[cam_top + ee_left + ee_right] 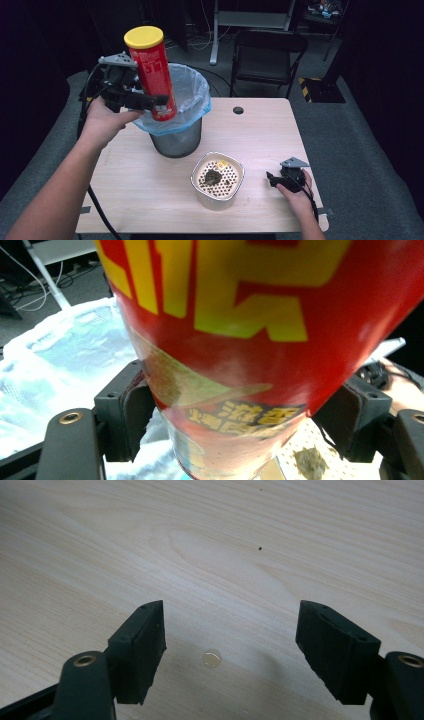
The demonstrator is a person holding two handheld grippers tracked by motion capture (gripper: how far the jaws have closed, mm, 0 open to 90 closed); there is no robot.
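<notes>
The left gripper (150,102) is clamping both jaws on the lower body of the red canister (150,75), holding it tilted over the near rim of the lined trash bin (197,107); judging by this, the canister is being discarded, with the release into the bin not yet done. The right gripper (230,652) is resting with jaws apart and empty over the wooden table (225,545), beside the perforated metal container (217,180), which is holding scraps and standing just in front of the bin.
</notes>
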